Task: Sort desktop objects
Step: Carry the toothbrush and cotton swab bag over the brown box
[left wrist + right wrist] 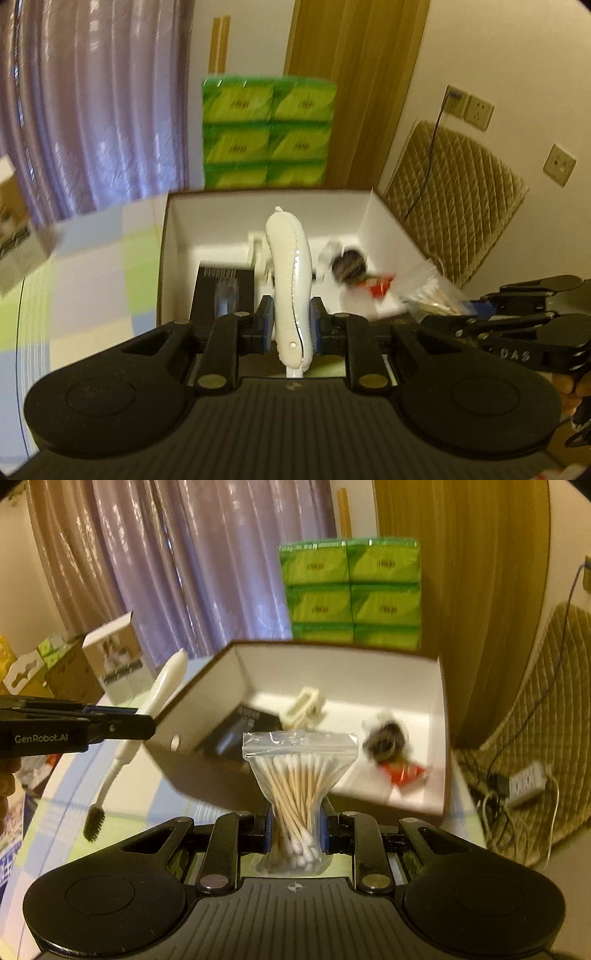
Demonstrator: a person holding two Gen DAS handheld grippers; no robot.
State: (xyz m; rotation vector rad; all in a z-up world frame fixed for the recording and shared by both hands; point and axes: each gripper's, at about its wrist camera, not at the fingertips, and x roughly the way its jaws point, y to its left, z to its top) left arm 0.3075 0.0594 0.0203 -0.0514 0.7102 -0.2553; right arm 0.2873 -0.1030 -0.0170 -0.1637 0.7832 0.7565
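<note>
While the left gripper clenches a toothbrush at frame centre, over the box, the right gripper squeezes a swab bag before it. Slippery plastic may slide out early.

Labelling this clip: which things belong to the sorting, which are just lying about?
In the job:
left tool gripping the toothbrush
right tool gripping the bag of cotton swabs
white box

Lying about:
green tissue packs
curtain
power strip
</note>
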